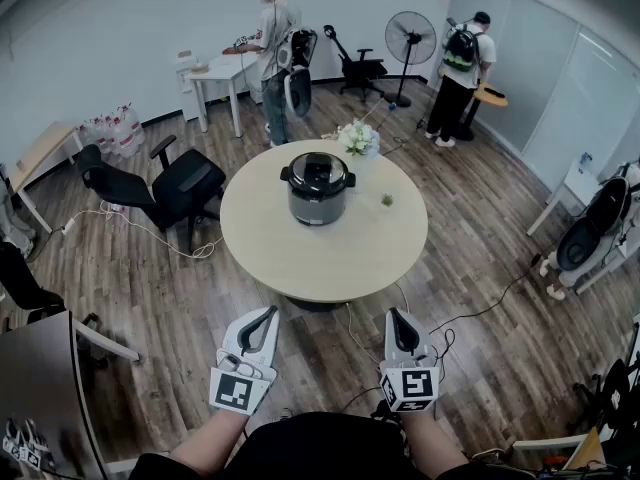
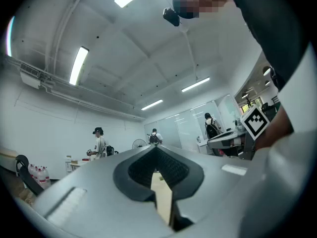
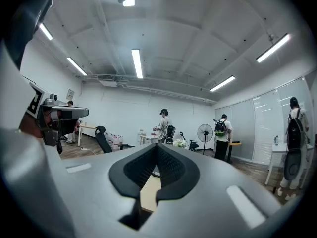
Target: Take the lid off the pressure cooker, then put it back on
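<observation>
Task not begun: pressure cooker [image 1: 317,188], lid [image 1: 317,172] on, sits mid desk [image 1: 350,253], well apart from both tongs. Left tongs [image 1: 262,320] & right tongs [image 1: 401,323] pressed together, empty. Next: approach, spread jaws, grip lid handle.

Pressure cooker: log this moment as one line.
lid: on pressure cooker, on round table | left tool: shut, empty | right tool: shut, empty | contact: none

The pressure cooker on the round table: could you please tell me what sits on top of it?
Its dark lid sits on the pressure cooker, covering the whole top. The lid hides whatever is inside.
</observation>
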Motion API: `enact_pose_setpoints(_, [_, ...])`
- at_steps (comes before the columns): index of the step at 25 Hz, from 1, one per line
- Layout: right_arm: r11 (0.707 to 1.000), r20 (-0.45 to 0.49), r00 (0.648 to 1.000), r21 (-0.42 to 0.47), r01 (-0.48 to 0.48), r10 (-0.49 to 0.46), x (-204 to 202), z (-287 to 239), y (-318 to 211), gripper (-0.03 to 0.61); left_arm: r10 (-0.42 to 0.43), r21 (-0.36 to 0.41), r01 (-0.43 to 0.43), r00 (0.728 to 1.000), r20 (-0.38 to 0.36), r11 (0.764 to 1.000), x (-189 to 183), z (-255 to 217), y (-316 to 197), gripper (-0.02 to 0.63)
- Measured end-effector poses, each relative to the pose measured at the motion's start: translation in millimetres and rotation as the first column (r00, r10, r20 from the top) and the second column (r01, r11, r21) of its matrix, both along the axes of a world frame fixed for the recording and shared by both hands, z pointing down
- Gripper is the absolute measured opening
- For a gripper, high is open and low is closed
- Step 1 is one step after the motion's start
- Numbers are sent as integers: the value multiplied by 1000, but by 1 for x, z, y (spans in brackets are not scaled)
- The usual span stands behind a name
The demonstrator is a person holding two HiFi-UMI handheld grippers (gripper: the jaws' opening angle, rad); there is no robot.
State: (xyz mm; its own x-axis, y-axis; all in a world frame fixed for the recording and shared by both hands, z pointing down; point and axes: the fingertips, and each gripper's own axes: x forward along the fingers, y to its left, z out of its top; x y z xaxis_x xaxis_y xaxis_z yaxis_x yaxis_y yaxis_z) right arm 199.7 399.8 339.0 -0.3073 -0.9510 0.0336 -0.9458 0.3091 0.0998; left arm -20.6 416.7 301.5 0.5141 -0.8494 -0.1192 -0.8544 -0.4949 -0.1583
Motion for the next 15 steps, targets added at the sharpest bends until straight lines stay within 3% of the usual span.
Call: enact_pose_setpoints(15, [999, 24, 999, -15, 33, -33, -5, 5, 13, 6, 9, -25, -9, 1000, 8, 1000, 1, 5, 10, 0])
